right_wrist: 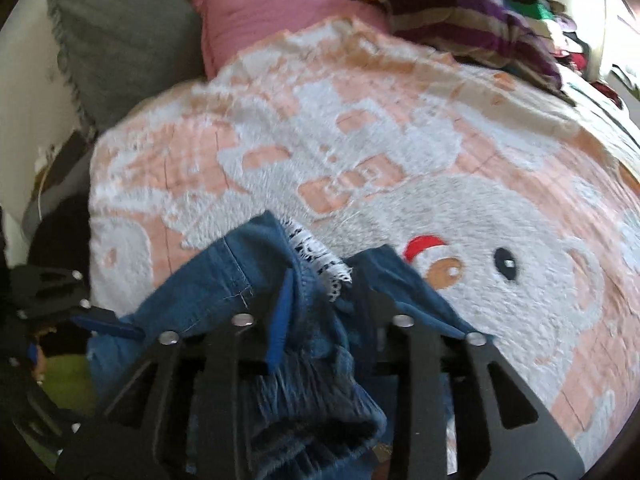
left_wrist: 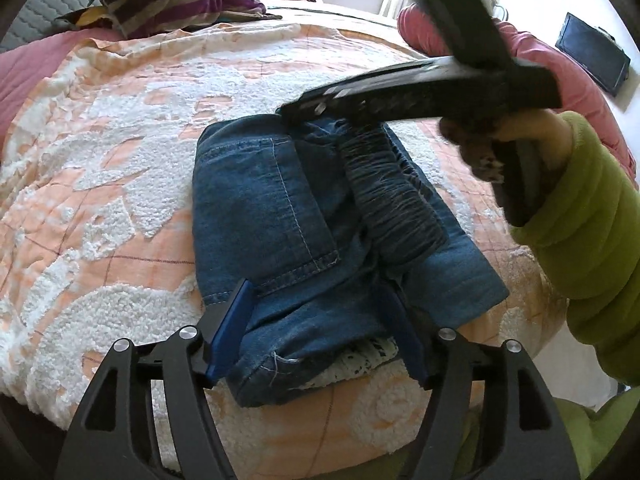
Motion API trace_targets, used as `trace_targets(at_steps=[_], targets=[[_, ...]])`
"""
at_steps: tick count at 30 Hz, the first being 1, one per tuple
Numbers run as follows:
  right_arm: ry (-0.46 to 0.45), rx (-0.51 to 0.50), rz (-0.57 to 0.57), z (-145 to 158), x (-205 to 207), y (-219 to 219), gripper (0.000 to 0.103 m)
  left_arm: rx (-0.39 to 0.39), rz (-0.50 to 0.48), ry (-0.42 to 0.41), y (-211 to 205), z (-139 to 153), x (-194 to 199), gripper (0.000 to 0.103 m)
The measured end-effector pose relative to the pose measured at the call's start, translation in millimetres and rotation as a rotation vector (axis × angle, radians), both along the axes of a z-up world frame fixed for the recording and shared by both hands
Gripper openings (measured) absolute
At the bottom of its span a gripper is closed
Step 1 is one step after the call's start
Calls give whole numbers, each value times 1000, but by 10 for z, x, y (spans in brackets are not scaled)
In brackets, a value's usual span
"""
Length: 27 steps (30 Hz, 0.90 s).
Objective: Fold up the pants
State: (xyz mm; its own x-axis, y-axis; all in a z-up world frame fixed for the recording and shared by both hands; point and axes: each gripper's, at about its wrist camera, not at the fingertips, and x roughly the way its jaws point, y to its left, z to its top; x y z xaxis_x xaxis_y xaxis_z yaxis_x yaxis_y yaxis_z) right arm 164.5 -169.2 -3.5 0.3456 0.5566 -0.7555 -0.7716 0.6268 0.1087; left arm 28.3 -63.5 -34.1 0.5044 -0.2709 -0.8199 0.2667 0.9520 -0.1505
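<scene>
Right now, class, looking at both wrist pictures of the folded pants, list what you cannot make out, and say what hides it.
- Right gripper, left wrist view: motion blur hides its fingertips and whether it grips.
- Pants, right wrist view: blurred, near part behind the gripper frame.
- White lace, left wrist view: mostly under the denim, so what it belongs to is unclear.
- Underside of the pants: hidden against the bedspread.

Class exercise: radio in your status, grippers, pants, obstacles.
Left gripper open astride folded jeans. Right gripper around denim, grip unclear. Bedspread unobstructed.
</scene>
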Motion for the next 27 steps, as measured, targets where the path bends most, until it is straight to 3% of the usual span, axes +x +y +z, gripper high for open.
trace_targets(at_steps=[7, 10, 16, 24, 27], targets=[[-84, 47, -58, 248, -312, -444, 62, -11, 3, 0, 6, 47, -53, 67], [-89, 76, -97, 253, -444, -691, 66, -14, -11, 3, -14, 61, -95, 79], [-107, 45, -126, 197, -787, -1004, 74, -3, -21, -8, -69, 109, -146, 79], [-151, 14, -76, 200, -1150, -1164, 79, -20, -12, -42, -51, 267, -224, 79], [-159, 12, -49, 177, -1256, -1171, 79, -29, -4, -61, -30, 337, -243, 88]])
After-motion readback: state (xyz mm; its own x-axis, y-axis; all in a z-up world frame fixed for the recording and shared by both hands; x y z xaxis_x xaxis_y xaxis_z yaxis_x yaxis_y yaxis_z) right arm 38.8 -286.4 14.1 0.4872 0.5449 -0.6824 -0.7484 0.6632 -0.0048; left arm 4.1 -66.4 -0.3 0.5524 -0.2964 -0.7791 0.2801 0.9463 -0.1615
